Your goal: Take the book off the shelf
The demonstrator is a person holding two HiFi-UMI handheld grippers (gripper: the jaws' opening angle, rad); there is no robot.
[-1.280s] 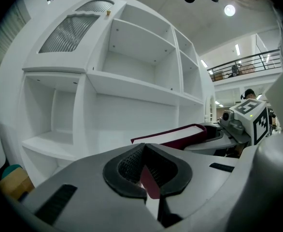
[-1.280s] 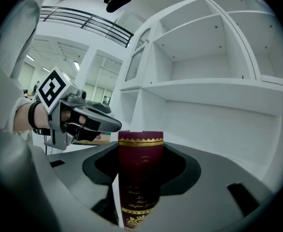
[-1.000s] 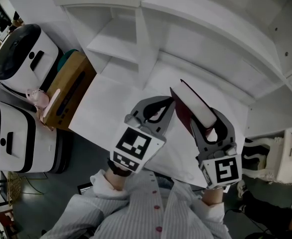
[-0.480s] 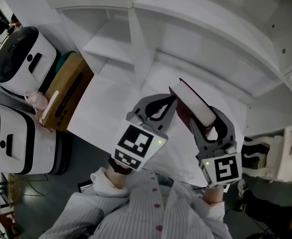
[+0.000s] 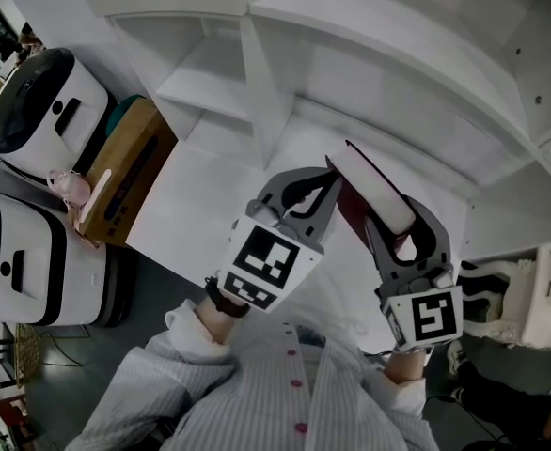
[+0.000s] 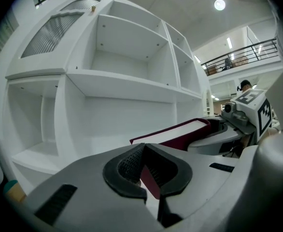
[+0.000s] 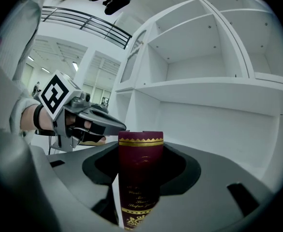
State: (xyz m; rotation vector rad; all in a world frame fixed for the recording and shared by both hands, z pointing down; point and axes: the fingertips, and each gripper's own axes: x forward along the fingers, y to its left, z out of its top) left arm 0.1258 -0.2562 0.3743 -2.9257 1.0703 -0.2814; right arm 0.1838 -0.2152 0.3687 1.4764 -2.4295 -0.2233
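Book [image 7: 140,178] between wide right fingers [image 7: 214,178], apparently snug.

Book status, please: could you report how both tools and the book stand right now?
Right tool shut on book, spine end. Left tool shut on its cover corner. Book held before the white shelf. Nothing seen in the way.

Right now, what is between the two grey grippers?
The dark red hardback book spans between the left gripper and right gripper, both clamped on it; the head view shows it.
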